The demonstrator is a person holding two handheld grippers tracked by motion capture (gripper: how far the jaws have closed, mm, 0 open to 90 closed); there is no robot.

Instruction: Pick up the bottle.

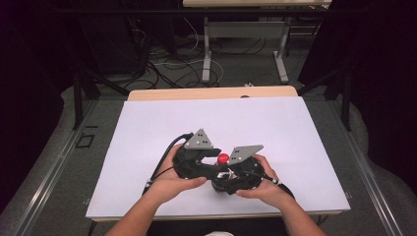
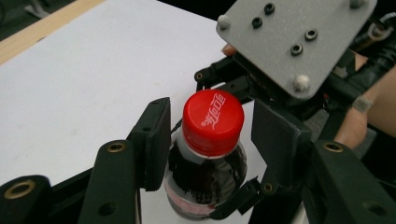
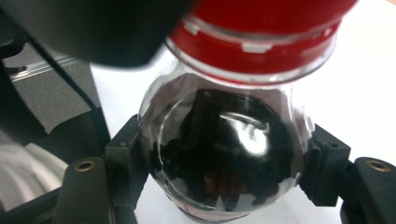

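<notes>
1. High view: forearms come in from the bottom edge, both hands close together near the front middle of the white table top [image 1: 147, 128]. Left hand [image 1: 169, 183] holds the left gripper [image 1: 196, 164], right hand [image 1: 260, 184] holds the right gripper [image 1: 236, 177]; the two are bunched up touching or nearly so. Red cap [image 1: 223, 158] peeks out between the grey plates on top of each gripper. Bottle body is hidden under the black parts here, and jaw gaps can't be read from this angle.

2. Left gripper view: shows what the high view hides. Bottle [image 2: 205, 177], dark drink inside, clear shoulder, red cap w/ white script on top. Left gripper's jaws stand partly open, one each side of the cap and neck. Left pad looks right against the shoulder; right pad sits just beside the cap w/ a sliver of gap, so no firm hold seen. Right gripper's grey plate [image 2: 294, 42] sits just behind the bottle, w/ fingers [image 2: 355, 126] of the right hand at the right edge.

3. Right gripper view: very close, looking at the bottle's shoulder from below the cap. Right gripper [image 3: 215, 186] has its jaws pressed on both sides of the bottle body, clamped around it. Cap's ring runs across the top; a blurred black part covers the top left.
</notes>
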